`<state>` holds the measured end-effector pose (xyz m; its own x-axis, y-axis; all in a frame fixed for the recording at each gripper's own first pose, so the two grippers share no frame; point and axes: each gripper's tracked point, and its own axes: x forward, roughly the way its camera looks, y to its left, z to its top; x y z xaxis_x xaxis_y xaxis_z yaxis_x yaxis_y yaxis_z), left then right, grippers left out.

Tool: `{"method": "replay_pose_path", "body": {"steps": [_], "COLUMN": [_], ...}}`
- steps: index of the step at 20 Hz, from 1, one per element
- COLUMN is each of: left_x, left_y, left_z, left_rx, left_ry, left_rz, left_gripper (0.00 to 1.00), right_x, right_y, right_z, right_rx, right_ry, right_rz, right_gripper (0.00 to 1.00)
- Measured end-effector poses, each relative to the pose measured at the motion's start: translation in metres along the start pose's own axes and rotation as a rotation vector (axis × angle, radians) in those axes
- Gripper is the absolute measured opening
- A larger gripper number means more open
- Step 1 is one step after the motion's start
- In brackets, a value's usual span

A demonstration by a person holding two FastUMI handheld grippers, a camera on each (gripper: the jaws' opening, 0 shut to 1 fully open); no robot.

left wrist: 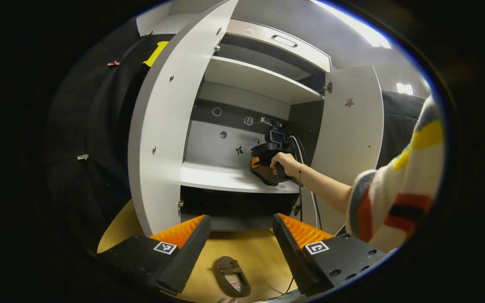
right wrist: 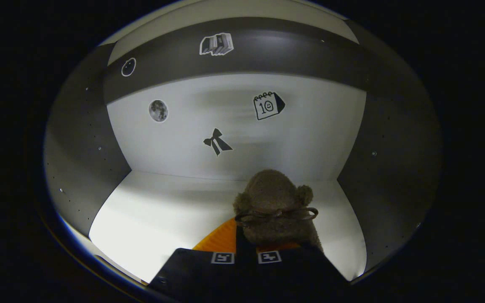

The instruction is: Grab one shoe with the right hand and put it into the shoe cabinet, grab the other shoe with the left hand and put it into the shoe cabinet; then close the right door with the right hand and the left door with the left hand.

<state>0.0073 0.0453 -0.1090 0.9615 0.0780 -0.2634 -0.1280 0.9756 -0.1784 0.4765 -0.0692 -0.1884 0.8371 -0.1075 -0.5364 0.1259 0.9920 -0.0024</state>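
Your right claw [right wrist: 246, 246] was inside the shoe cabinet [left wrist: 162, 126], clamped on a fuzzy brown shoe [right wrist: 274, 208]. In the right gripper view its two fingers sat close together with the shoe's near end pinched between them, and the shoe's toe pointed at the back wall, low over the white shelf [right wrist: 162, 210]. I could not tell whether the sole was touching that shelf. Stickers dotted the back wall, among them a bow [right wrist: 216, 142] and a moon [right wrist: 158, 110].

In the left gripper view your hand [left wrist: 282, 162] held that right claw at the right end of the cabinet's middle shelf [left wrist: 221, 176], sleeve [left wrist: 398, 189] reaching in from the right. Both doors stood open, the left door [left wrist: 166, 118] and the right door [left wrist: 352, 126].

Your left claw [left wrist: 241, 235] was spread wide apart and held nothing. Between its fingers, the other shoe [left wrist: 232, 275] lay on the wooden floor [left wrist: 251, 252] in front of the cabinet, below the claw and well apart from it.
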Motion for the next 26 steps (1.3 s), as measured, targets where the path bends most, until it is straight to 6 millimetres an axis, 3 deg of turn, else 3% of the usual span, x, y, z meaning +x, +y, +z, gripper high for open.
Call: {"method": "replay_pose_path", "body": {"steps": [1,4,7,8,9,11,14,19,24,26], "left_x": [0.001,0.002,0.004,0.005,0.005,0.002,0.002,0.007,0.017,0.022], "left_y": [0.000,-0.005,-0.011,-0.012,-0.015,-0.018,-0.021,-0.029,-0.004,0.007], "left_z": [0.001,0.008,0.007,0.006,0.006,0.005,-0.009,-0.091,-0.173,-0.217], "left_rx": [-0.005,0.007,0.036,0.039,0.038,0.034,0.032,0.006,0.001,-0.016], "left_ry": [-0.003,-0.018,-0.012,-0.010,-0.008,-0.014,-0.011,0.091,0.163,0.229], "left_rz": [-0.002,-0.022,-0.043,-0.051,-0.060,-0.075,-0.100,-0.143,-0.087,-0.074], "left_gripper": [0.94,0.94,0.94,0.94,0.94,0.94,0.94,0.95,0.95,0.95], "right_x": [0.005,-0.007,-0.026,-0.034,-0.042,-0.063,-0.113,-0.218,-0.303,-0.332], "right_y": [-0.002,0.004,0.007,0.008,0.005,-0.003,-0.008,-0.017,-0.019,-0.021], "right_z": [-0.002,-0.002,0.000,0.001,0.001,0.001,0.009,0.000,-0.030,-0.044], "right_rx": [0.001,-0.002,-0.018,-0.019,-0.022,-0.039,-0.058,-0.102,-0.084,-0.075], "right_ry": [0.010,0.005,-0.022,-0.032,-0.043,-0.068,-0.156,-0.325,-0.415,-0.443], "right_rz": [-0.003,0.026,0.037,0.043,0.038,0.022,0.030,0.028,0.052,0.056], "right_gripper": [0.09,0.60,0.79,0.90,0.94,0.98,0.98,0.98,0.98,0.98]}}
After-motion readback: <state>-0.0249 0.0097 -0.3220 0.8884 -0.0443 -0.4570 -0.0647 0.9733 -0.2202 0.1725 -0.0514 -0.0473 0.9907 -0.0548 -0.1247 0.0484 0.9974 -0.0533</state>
